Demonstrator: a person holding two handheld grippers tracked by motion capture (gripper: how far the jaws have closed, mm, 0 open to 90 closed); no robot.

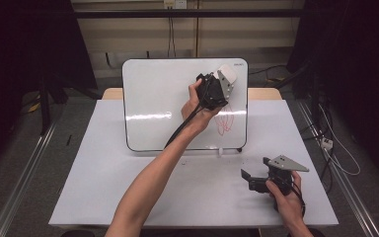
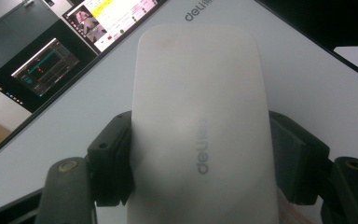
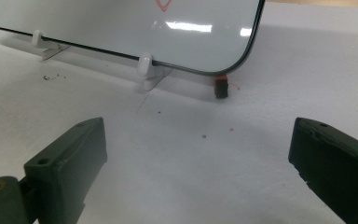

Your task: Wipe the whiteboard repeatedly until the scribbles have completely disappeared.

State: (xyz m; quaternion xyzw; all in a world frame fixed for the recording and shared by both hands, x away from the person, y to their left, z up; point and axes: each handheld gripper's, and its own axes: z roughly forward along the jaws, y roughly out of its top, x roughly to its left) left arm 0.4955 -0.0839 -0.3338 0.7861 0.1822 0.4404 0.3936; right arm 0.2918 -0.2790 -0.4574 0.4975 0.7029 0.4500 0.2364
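Resting low at the frame's lower right, the right gripper (image 1: 253, 178) spreads its jaws wide over bare table (image 1: 128, 197). Farther back, upper centre, the left gripper (image 1: 217, 86) clamps the white eraser (image 2: 200, 116) between both jaws, against the whiteboard (image 1: 153, 98).

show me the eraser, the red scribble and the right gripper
eraser (image 2: 198, 121), left gripper view, middle of its white back
red scribble (image 1: 225, 123), high view, centre of the loops
right gripper (image 3: 198, 163), right gripper view, midway between its fingertips
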